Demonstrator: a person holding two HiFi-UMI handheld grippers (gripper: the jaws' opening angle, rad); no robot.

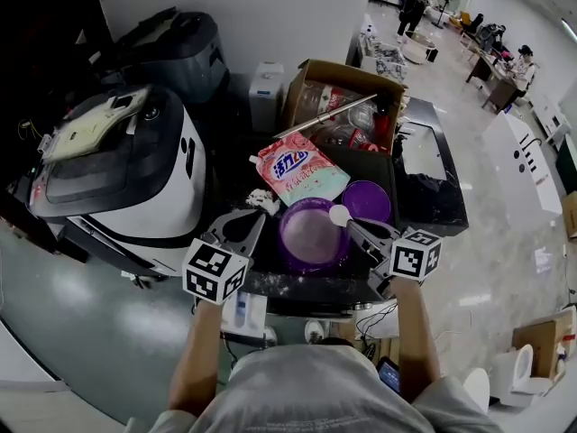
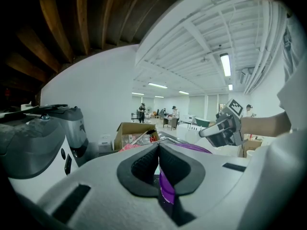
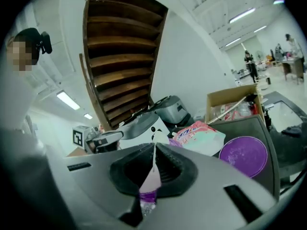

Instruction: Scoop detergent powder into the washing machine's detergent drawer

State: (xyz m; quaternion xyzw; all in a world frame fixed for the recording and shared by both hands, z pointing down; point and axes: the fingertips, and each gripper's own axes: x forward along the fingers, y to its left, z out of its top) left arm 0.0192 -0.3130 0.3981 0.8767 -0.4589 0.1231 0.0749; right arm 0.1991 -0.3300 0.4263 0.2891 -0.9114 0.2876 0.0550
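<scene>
A purple tub (image 1: 309, 234) holding pale powder stands on a dark counter, with its purple lid (image 1: 367, 201) lying beside it to the right. My left gripper (image 1: 255, 226) is shut on the tub's left rim (image 2: 165, 188), which shows purple between the jaws. My right gripper (image 1: 358, 228) is shut on the handle of a white scoop (image 1: 341, 215), whose bowl hovers over the tub's right edge. The thin white handle (image 3: 151, 178) stands between the right jaws. A pink and teal detergent bag (image 1: 298, 170) lies behind the tub. The white washing machine (image 1: 117, 174) stands at the left; I cannot make out its drawer.
An open cardboard box (image 1: 343, 97) full of bottles sits behind the bag. A dark appliance (image 1: 176, 48) stands at the back left. A black cloth (image 1: 431, 197) lies on the counter's right side. Far across the hall are desks and people (image 1: 415, 3).
</scene>
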